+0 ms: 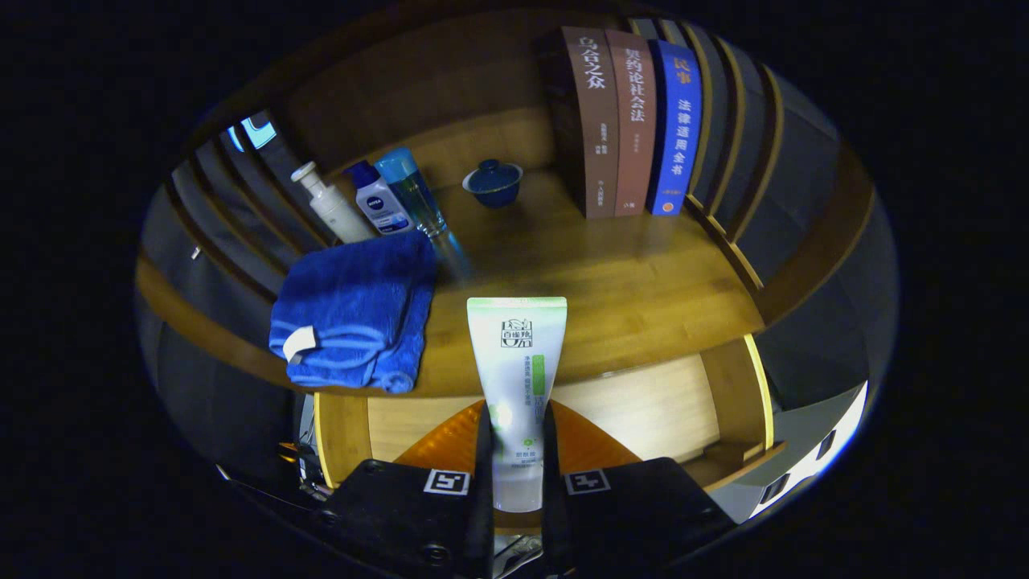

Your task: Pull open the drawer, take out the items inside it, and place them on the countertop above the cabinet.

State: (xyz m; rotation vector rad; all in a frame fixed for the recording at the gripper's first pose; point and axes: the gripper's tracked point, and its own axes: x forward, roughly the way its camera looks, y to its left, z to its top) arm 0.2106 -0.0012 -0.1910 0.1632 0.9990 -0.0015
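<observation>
The gripper point(517, 474) has its two fingers closed on a white and green tube point(515, 378), one finger pressing on each side of its lower, cap end. The tube stands upright between the fingers, and its flat crimped end points up and forward, above the front edge of the countertop point(611, 281). Below it the drawer point(643, 410) is pulled open, and its pale wooden floor is seen behind the fingers.

The tube looks light and soft. Its plastic skin is smooth, so it may slip if the grip is weak, and it may bend or squeeze if the grip is too strong. The lower part near the cap seems the stiffest place to take it, and that is where the fingers are.

On the countertop a folded blue towel point(354, 310) lies at the front left edge, just beside the tube. Some bottles point(378, 201) stand behind the towel, a small blue lidded bowl point(492, 182) is near the back, and three books point(635, 121) stand at the back right. The middle of the countertop looks free to receive the tube.
</observation>
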